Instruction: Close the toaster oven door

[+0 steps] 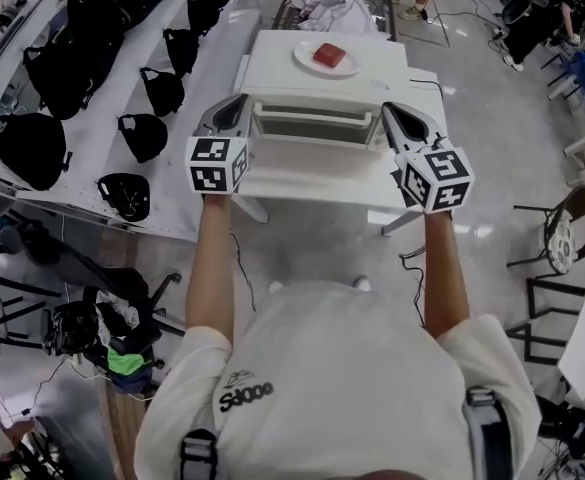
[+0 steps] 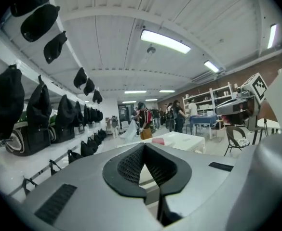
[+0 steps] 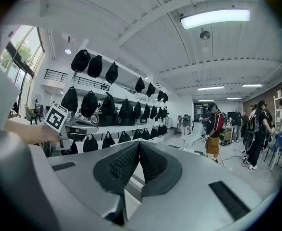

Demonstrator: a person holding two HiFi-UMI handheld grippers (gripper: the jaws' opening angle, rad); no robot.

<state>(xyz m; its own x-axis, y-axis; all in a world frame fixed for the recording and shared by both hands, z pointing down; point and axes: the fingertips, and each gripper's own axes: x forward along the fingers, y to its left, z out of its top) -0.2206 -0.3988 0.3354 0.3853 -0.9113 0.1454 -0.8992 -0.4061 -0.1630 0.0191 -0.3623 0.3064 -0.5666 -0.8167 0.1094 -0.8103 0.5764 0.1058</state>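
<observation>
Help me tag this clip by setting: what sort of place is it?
Probably a large open lab or workshop, not a kitchen: black bags line long wall shelves, several people stand about in the distance, and the toaster oven sits on a small white table.

A big lab-like hall, with black bags (image 1: 27, 148) lining long shelves (image 1: 92, 143) and people (image 2: 141, 118) standing about.

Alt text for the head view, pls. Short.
Seen from above, a person holds the left gripper and right gripper up at either side of a white toaster oven on a white table. A plate with a red item sits on the oven; black bags line the shelves at left.
</observation>
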